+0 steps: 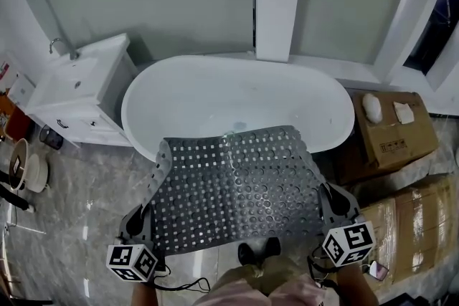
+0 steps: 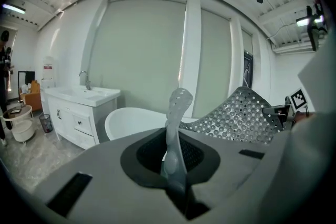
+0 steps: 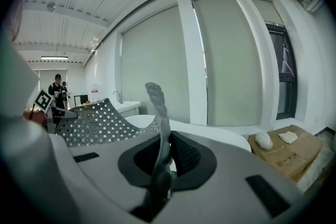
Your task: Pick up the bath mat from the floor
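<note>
**Head view and both gripper views.** We are looking down on a white bathtub (image 1: 237,93) standing against the window wall. It is flanked by a white vanity with a sink (image 1: 79,93) at the left and cardboard boxes (image 1: 391,129) at the right.

In front of the tub, the bath mat (image 1: 237,186) is hanging clear of the floor. It is stretched like a sheet between the two grippers, and in this view its far edge is overlapping the tub's near rim. The person's shoes (image 1: 258,251) are showing below its near edge.

The left gripper (image 1: 148,210) is holding the near left corner and the right gripper (image 1: 326,195) the near right corner. In the left gripper view, the jaws of the left gripper (image 2: 176,165) are pressing together on the thin perforated edge of the mat (image 2: 178,107), which is rising upright out of them. In the right gripper view, the right gripper (image 3: 157,176) is pinching the opposite edge (image 3: 157,107) in the same way.

We are judging the mat to be light, soft and rubbery. Its far left corner is curling upward, and the free span is drooping rather than lying flat. The holes and studs are offering some purchase, yet a thin edge may be slipping under a weak pinch. Two well-separated corner grips therefore seem to be suiting it best, as they are keeping the sheet spread.
</note>
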Motion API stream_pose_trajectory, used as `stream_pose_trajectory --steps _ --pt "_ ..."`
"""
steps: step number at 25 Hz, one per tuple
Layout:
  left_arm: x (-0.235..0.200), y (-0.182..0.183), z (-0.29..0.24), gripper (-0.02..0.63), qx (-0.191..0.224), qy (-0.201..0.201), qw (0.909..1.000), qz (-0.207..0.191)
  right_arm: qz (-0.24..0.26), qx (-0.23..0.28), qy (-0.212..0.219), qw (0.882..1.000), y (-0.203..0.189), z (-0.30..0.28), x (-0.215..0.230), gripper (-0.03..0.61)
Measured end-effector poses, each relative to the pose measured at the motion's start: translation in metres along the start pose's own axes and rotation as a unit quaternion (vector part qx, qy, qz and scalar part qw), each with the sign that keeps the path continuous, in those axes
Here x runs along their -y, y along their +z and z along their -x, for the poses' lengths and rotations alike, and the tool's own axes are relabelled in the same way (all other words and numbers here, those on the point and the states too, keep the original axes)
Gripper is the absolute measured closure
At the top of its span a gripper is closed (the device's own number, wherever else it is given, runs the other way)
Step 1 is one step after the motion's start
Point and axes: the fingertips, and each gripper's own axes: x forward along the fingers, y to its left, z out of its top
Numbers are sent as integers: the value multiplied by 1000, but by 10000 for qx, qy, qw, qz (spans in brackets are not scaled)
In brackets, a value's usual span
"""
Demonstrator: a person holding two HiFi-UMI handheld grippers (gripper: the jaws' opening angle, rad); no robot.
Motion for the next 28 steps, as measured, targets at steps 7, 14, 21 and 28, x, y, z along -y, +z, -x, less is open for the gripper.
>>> stream_pose_trajectory --steps 7,14,21,28 --pt "-10 15 6 577 188 137 9997 -25 -31 158 -88 9998 9 4 7 551" --pt "-12 26 9 577 364 266 9990 25 -21 321 -162 9994 18 8 10 552" --pt "-10 39 12 577 503 245 9984 -82 44 461 -201 9987 29 12 8 551" --pt "-5 43 13 577 572 258 9979 -135 131 527 -224 9983 32 16 6 551"
